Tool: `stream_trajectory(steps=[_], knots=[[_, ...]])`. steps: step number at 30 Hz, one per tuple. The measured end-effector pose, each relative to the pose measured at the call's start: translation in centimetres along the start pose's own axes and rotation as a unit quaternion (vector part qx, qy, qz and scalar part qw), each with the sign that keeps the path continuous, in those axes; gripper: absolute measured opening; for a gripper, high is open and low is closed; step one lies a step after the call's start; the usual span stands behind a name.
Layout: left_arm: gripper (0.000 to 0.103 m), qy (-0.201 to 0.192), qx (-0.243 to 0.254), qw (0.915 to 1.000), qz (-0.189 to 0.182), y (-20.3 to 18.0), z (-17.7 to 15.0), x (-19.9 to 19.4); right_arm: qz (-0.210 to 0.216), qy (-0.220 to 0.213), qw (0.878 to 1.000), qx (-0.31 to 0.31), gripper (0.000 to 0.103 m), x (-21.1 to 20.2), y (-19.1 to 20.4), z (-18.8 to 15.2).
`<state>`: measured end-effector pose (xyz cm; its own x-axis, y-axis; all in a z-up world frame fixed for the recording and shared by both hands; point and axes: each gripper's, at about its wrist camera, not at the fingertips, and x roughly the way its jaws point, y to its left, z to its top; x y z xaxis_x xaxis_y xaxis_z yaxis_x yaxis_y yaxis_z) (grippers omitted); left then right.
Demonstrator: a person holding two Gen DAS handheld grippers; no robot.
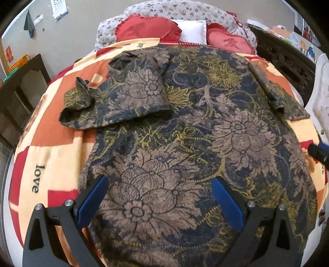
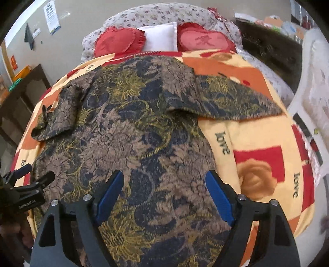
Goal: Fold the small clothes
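— Since the blanket (image 1: 51, 156) gives a broad flat bed, is the shirt (image 1: 185, 127) spread on it for folding?
— Yes, face-down I think, collar toward twelve o'clock by the pillows (image 1: 193, 30). One sleeve (image 1: 115, 102) at ten o'clock already lies folded inward.
— And the tools?
— Left gripper (image 1: 160, 197) and right gripper (image 2: 164, 195) hover at six o'clock, jaws spread wide, holding nothing, probably to take the hem.

A red, orange and cream "love" blanket (image 1: 51, 156) covers the bed, with two red heart cushions (image 1: 144, 28) flanking a white pillow (image 1: 193, 30) before a floral quilt (image 2: 164, 14).
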<state>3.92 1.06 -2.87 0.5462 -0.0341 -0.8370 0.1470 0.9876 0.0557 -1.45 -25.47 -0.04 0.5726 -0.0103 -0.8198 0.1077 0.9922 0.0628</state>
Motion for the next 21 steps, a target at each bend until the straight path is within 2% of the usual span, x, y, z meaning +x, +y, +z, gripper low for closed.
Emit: stream_trajectory(steps=[4,8,13,16,21], knots=[[0.102,0.007,0.013,0.9999,0.004,-0.6,0.4,1.5,-0.012,-0.02,0.999,-0.03,0.074,1.2,1.2,1.2],[0.102,0.019,-0.001,0.9998,-0.008,-0.3,0.8,2.4,-0.021,-0.018,0.999,-0.036,0.074,3.2,1.8,2.2],[0.102,0.022,-0.009,0.9997,-0.004,-0.3,1.2,3.3,-0.032,-0.04,0.998,-0.043,0.074,5.7,2.3,3.0],[0.102,0.02,-0.01,0.9997,0.003,-0.3,1.6,4.4,-0.047,-0.031,0.997,-0.047,0.074,8.1,2.5,3.0],[0.103,0.005,-0.019,0.9998,-0.002,-0.2,2.8,6.2,-0.034,-0.024,0.998,-0.04,0.074,10.2,2.2,1.9]])
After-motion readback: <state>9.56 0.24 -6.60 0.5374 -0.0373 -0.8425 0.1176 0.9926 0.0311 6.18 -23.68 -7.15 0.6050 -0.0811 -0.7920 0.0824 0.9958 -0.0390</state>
